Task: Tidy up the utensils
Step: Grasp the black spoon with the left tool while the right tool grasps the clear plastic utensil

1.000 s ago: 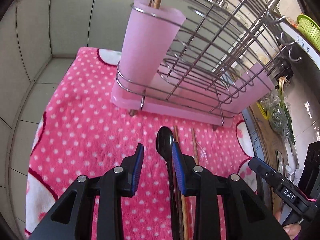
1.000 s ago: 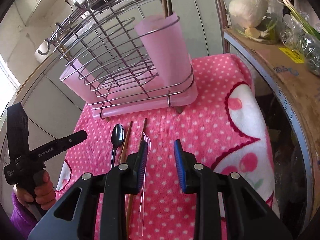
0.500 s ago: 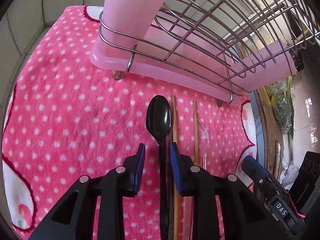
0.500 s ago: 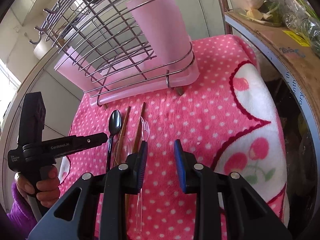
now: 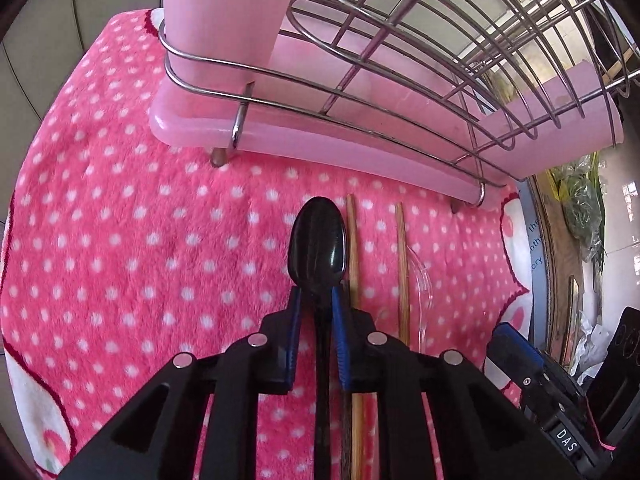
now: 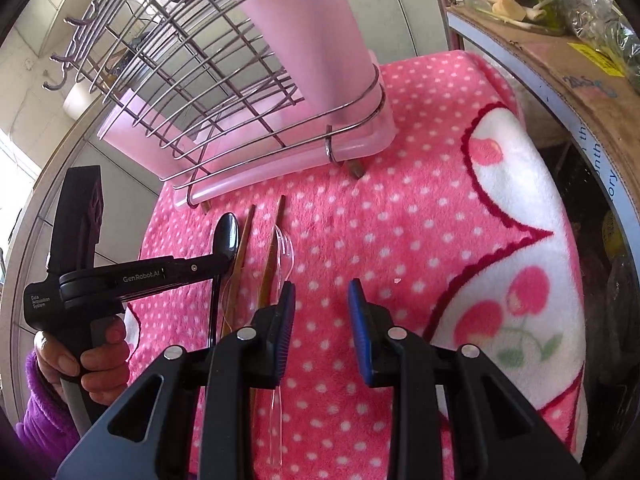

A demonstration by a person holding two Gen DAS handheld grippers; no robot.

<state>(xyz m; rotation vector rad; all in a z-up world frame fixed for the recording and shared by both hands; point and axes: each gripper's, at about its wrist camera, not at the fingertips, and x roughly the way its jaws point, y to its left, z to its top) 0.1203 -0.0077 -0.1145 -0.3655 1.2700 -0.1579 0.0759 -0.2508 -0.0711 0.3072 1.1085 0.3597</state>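
Left gripper (image 5: pixel 316 312) clamps the black spoon (image 5: pixel 318 242) at its neck

The spoon lies on the pink towel (image 5: pixel 120 240) before the rack (image 5: pixel 360 92) — light, stiff, glossy, likely slippery. Right gripper (image 6: pixel 320 304) hovers with its jaws apart, empty. Readable lettering: "GenRobot.AI", "DAS".

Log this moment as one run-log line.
left gripper: closing around black plastic spoon neck, grip unconfirmed | right gripper: open, empty, above pink polka-dot towel | spoon lies on towel
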